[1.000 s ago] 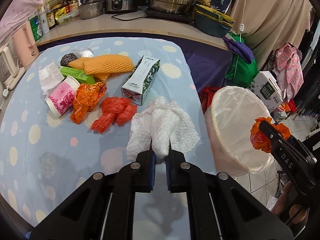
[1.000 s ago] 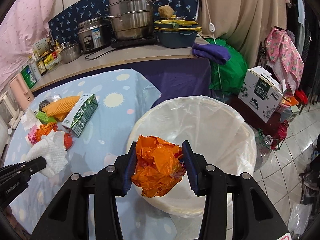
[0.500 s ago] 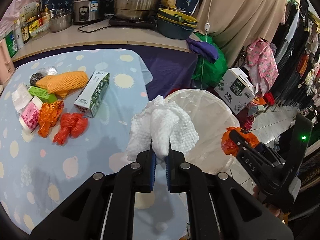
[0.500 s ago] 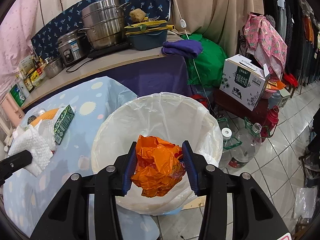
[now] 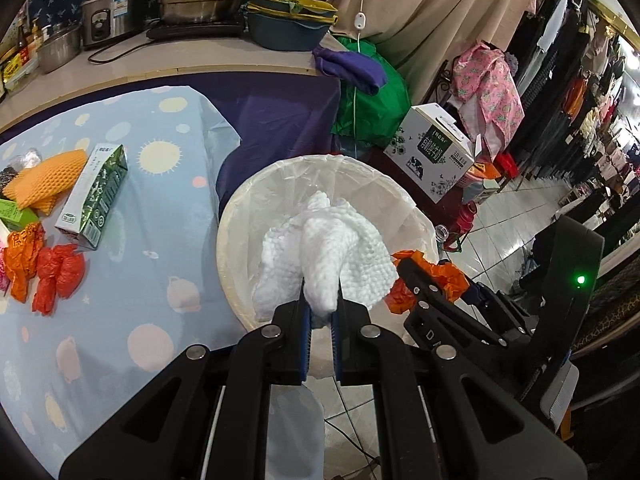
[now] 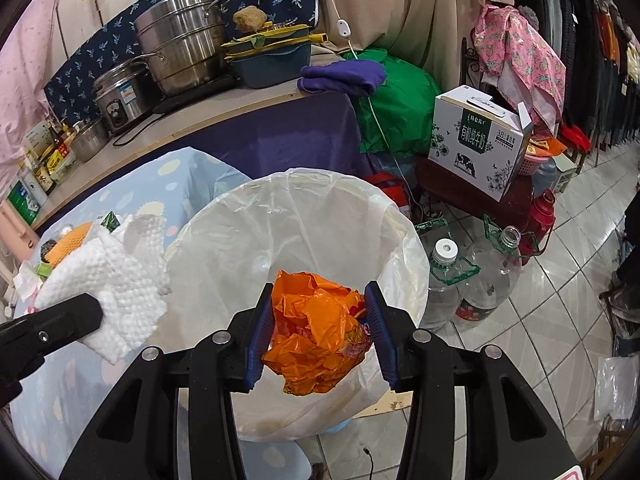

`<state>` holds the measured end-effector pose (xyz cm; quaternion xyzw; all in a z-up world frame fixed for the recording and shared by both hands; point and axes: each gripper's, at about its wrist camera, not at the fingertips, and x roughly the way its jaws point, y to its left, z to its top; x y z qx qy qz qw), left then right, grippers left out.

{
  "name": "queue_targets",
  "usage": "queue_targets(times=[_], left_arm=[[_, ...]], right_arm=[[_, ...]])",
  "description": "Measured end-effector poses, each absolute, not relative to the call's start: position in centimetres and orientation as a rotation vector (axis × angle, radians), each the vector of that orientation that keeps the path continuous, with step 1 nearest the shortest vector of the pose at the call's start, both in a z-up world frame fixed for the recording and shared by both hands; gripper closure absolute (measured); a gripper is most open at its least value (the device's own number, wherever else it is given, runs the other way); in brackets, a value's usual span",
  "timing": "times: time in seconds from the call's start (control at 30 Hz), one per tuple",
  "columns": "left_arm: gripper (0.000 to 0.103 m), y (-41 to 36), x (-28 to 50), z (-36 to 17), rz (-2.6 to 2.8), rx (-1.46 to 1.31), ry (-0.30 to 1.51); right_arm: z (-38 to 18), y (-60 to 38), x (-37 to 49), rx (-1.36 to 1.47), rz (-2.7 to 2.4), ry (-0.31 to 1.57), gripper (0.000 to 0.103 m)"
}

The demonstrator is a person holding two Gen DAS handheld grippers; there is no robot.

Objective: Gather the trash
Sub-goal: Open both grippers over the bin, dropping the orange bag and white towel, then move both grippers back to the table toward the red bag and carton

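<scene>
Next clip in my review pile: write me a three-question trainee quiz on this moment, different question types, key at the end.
1. True or false: the left gripper is shut on the white foam netting.
2. Multiple choice: what does the right gripper hold? A) green milk carton B) crumpled orange plastic bag C) red plastic bag
3. Fill in: both held items hang over the lined ____.

Key:
1. True.
2. B, the orange plastic bag.
3. Trash bin; the green milk carton and red plastic bag lie on the table.
</scene>
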<state>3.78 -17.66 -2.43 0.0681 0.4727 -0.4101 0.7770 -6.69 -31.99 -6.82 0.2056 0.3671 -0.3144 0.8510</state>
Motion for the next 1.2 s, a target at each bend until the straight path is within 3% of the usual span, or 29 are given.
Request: queue_targets(times=[0.27,0.33,0.4,0.57,1.03,1.2], left_arm=[[0.092,-18.9,4.6,-4.8,-0.885,0.149,1.063],[0.081,-18.8,4.9,-4.8,-0.878,0.143,1.062],[0.059,-18.5,5.0,-4.6,-0.862,0.135,1.038],[0.043,-17.7,5.6,-3.9,-0.85,0.121,1.008],[0.037,-12.9,8.1,-3.7,-0.72,0.064,0.986],[0.026,-9.3,9.8,-3.6,-0.623,0.038,0.951]], right_arm=[[-7.4,-32.4,-6.3,0.444,-0.677,0.772,0.051],[-7.3,-32.4,-6.3,0.442,-0.681,0.766,0.047],[-7.1,-32.5,-6.3,0.443,-0.688,0.756,0.043],[-6.9,-32.5,-6.0,0.44,-0.702,0.751,0.039],[-5.5,-30.1,-5.0,0.405,-0.671,0.742,0.038],[-5.0,-28.5,-4.2,0.383,-0.649,0.742,0.037]])
